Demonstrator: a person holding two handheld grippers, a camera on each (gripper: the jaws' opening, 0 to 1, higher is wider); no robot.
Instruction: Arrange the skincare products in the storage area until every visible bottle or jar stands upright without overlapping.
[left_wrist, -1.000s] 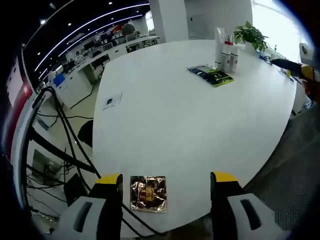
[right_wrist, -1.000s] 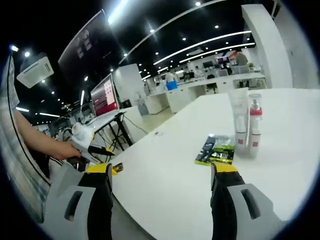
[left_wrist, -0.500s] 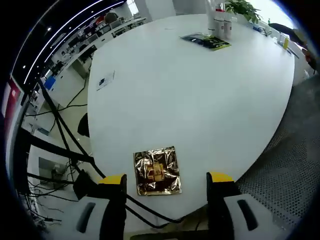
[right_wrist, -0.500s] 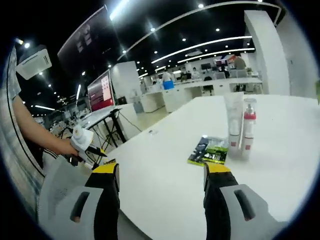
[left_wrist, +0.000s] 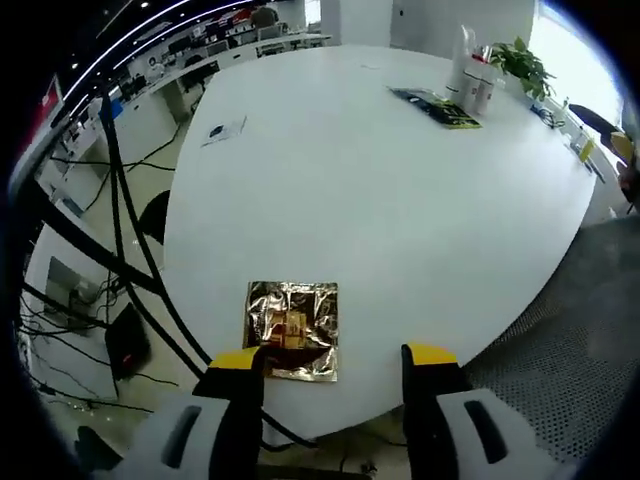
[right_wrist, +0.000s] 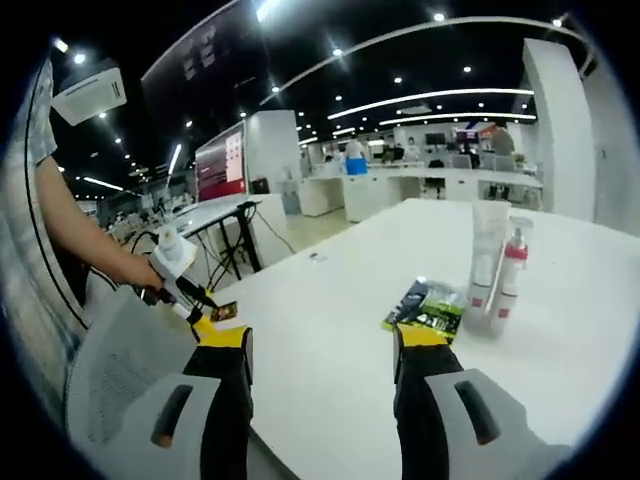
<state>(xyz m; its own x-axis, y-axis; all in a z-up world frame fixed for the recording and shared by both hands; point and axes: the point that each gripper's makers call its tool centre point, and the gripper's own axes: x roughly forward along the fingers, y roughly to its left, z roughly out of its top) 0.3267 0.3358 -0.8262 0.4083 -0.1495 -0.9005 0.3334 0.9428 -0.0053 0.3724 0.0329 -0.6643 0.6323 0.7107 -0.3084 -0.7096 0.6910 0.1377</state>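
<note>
**Skincare bottles stand at the far side of the tabletop, both grippers apart from them**

In the right gripper view a tall white tube (right_wrist: 487, 252) and a slimmer bottle with a red collar (right_wrist: 510, 275) stand upright side by side on the white tabletop (right_wrist: 340, 330), close together; whether they touch cannot be told. Just to their left lies a flat green-and-black packet (right_wrist: 424, 305). In the left gripper view the same white tube (left_wrist: 462, 68) and red-collared bottle (left_wrist: 485, 85) appear small at the far right of the tabletop (left_wrist: 380, 190), with the green-and-black packet (left_wrist: 437, 107) lying flat on their near side and a potted plant (left_wrist: 522, 64) just beyond them.

A crinkled gold foil sachet (left_wrist: 291, 328) lies flat at the near edge of the tabletop, well apart from the bottles. The left gripper (left_wrist: 333, 372) hovers at that near edge with its yellow-tipped fingers (left_wrist: 236, 362) spread wide and nothing between them; the left finger sits just over the sachet's near corner. A small printed card (left_wrist: 223, 130) lies at the far left edge of the tabletop.

The right gripper (right_wrist: 322, 340) points across the tabletop toward the bottles, its fingers (right_wrist: 424, 338) wide apart and empty. To its left a person's hand (right_wrist: 140, 275) holds the left gripper (right_wrist: 185, 288) low at the table's near edge, with a mesh chair back (right_wrist: 120, 370) below it. Office desks and ceiling lights fill the background.
</note>
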